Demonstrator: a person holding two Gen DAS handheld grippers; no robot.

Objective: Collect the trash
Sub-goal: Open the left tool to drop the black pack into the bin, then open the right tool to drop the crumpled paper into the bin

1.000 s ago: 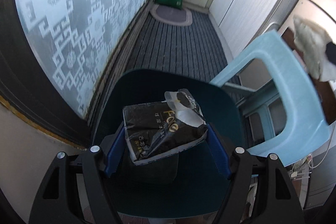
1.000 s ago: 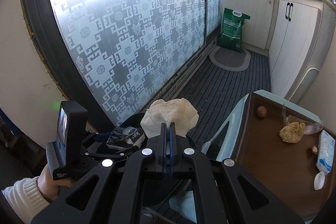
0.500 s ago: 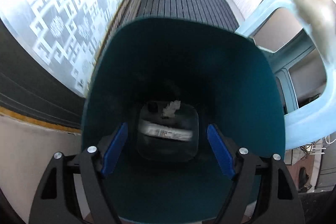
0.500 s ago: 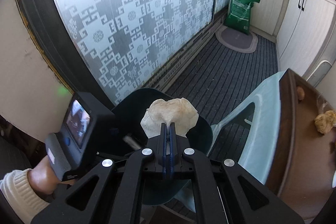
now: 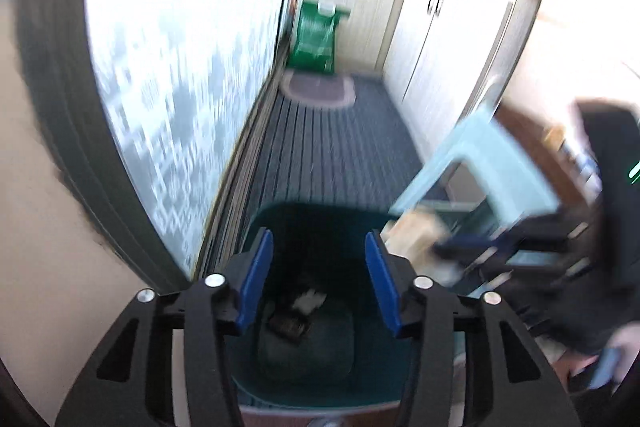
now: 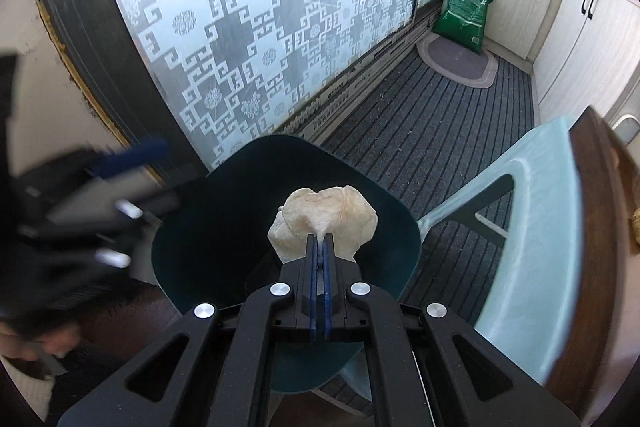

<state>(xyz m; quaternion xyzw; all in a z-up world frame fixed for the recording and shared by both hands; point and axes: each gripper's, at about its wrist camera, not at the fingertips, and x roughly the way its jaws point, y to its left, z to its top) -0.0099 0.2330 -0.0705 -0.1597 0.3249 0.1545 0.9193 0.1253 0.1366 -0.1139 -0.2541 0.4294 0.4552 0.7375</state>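
Crumpled paper (image 6: pixel 324 217) pinched by right gripper (image 6: pixel 319 247) above unlabelled bin (image 6: pixel 192 227).

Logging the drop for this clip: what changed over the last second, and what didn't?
The left gripper let go of the black packet, which now lies at the bottom of the teal bin; it has pulled back, empty, jaws closing. The right gripper moved the crumpled tissue down over the bin's mouth. Unchanged: the right gripper stays clamped on the tissue; the bin and pale blue chair kept their places.
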